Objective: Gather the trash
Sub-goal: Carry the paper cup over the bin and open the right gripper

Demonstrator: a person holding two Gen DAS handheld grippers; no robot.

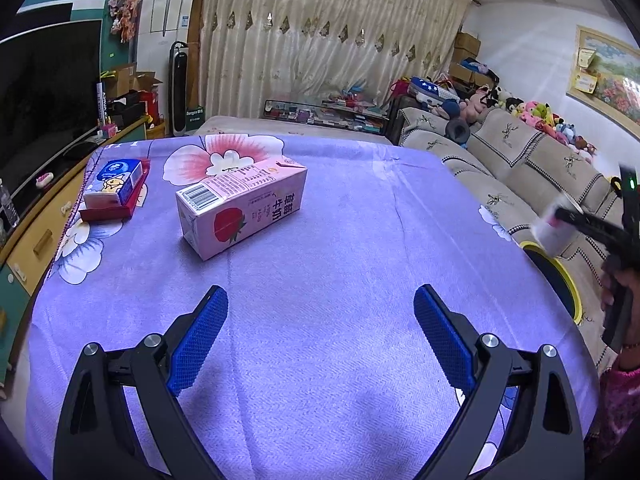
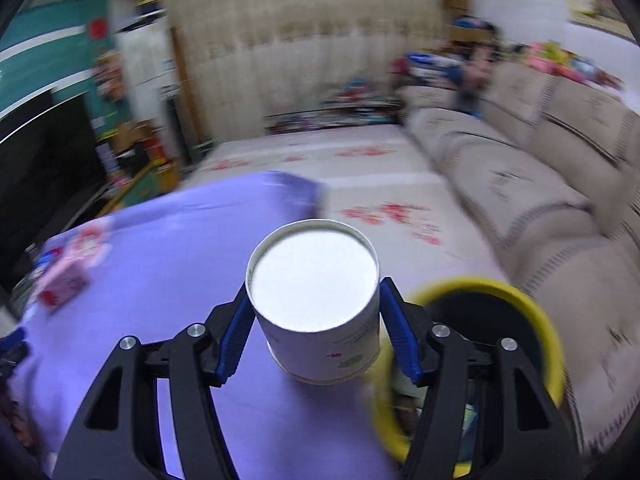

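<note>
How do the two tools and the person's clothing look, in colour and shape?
Both the left tool and the right tool have black angular frames with silver bolts and blue textured pads. A green light shows on the right tool. The sleeve is pink and patterned.

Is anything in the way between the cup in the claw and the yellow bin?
Nothing visible blocks it. The right claw grips the white cup at the purple table's edge, and the yellow bin sits open right beside it, slightly lower.

Clearance: open near table; obstacles at far left.
Purple-clothed table (image 1: pixel 360 240) bare ahead and rightward. Pink milk carton (image 1: pixel 240 208) lies left of centre; small blue box (image 1: pixel 116 180) beside far-left edge. Yellow-rimmed bin (image 2: pixel 532 320) just off right edge.
</note>
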